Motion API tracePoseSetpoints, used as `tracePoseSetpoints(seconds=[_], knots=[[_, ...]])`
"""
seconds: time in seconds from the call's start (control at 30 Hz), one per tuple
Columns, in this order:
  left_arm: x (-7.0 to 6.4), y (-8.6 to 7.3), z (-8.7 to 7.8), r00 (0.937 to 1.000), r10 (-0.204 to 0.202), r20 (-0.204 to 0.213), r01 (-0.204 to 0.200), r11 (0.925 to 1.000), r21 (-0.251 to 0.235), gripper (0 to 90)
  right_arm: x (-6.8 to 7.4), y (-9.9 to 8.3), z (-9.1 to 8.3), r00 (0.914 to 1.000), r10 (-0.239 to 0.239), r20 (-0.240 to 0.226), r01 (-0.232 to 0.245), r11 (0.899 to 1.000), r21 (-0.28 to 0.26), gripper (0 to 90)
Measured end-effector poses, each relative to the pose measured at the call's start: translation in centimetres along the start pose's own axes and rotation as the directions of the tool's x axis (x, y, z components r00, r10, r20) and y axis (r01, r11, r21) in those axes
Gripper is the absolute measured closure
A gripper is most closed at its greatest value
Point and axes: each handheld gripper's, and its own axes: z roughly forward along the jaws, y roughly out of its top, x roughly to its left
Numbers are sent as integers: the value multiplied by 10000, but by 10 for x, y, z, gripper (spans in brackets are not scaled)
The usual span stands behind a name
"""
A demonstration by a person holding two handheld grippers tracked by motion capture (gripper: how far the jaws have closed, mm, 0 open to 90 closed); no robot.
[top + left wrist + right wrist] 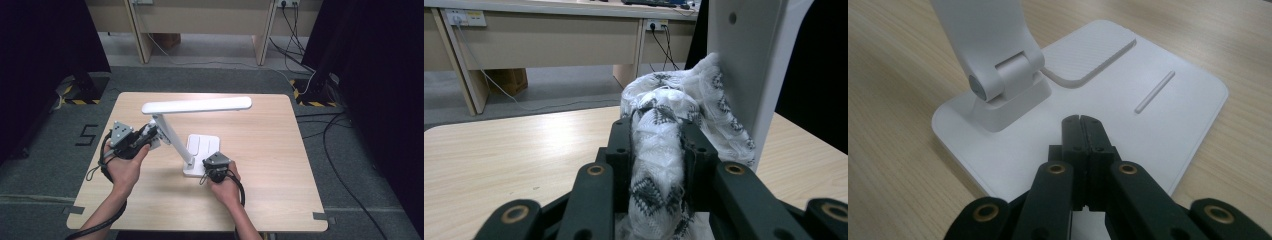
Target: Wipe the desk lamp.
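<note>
A white desk lamp stands mid-table: flat base [204, 146], slanted arm [170, 136] and long head bar [197, 105]. My left gripper [150, 135] is shut on a white cloth with a grey pattern [659, 165]; the bunched cloth [156, 140] presses against the lamp arm [749, 65], on its left side about halfway up. My right gripper [210, 169] is shut with nothing between its jaws. Its tips [1082, 121] rest on the near part of the lamp base [1158, 120], just right of the arm's hinge [1008, 80].
The wooden table [270, 165] has bare room to the right of the lamp and along its far edge. Beyond it are a desk [200, 20], cables [295, 45] on the grey floor and dark curtains on both sides.
</note>
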Motion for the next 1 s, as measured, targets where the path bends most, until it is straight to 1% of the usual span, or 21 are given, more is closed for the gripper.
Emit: tracePoseSetpoints(seconds=[1.0], knots=[[0,-20,13,9998,20,186,-27,9993,364,707,0,0,0,10000,-25,14,25,10000,13,900]])
